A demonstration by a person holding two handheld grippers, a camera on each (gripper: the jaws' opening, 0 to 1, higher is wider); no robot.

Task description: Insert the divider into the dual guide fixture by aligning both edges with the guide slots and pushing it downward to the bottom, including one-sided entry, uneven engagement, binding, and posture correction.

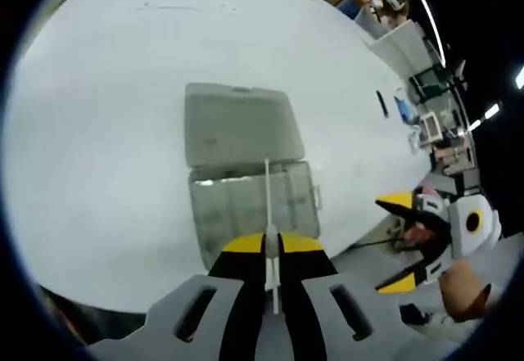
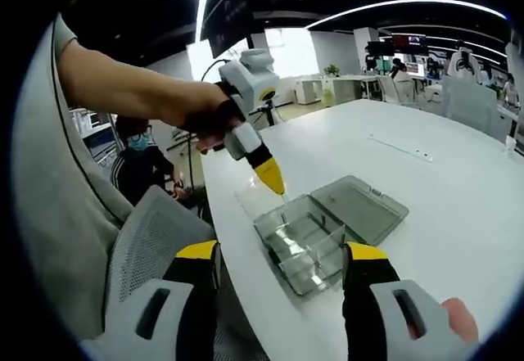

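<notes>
Large white table (image 1: 98, 132) with rounded edge carries a clear plastic compartment box (image 1: 254, 205) near its edge, hinged grey translucent lid (image 1: 237, 124) lying flat open on the far side. Left hand-held gripper (image 1: 273, 250), yellow-tipped black jaws, clamped on a thin white plastic divider (image 1: 268, 205) held upright over the box's middle, lower end hidden between the jaws; right hand-held gripper (image 2: 278, 267) jaws spread wide with nothing between, off the near table edge. Room behind: dim open office, ceiling light strips (image 2: 393, 5), white desks (image 2: 344, 87), seated person (image 2: 143, 169) at left.
</notes>
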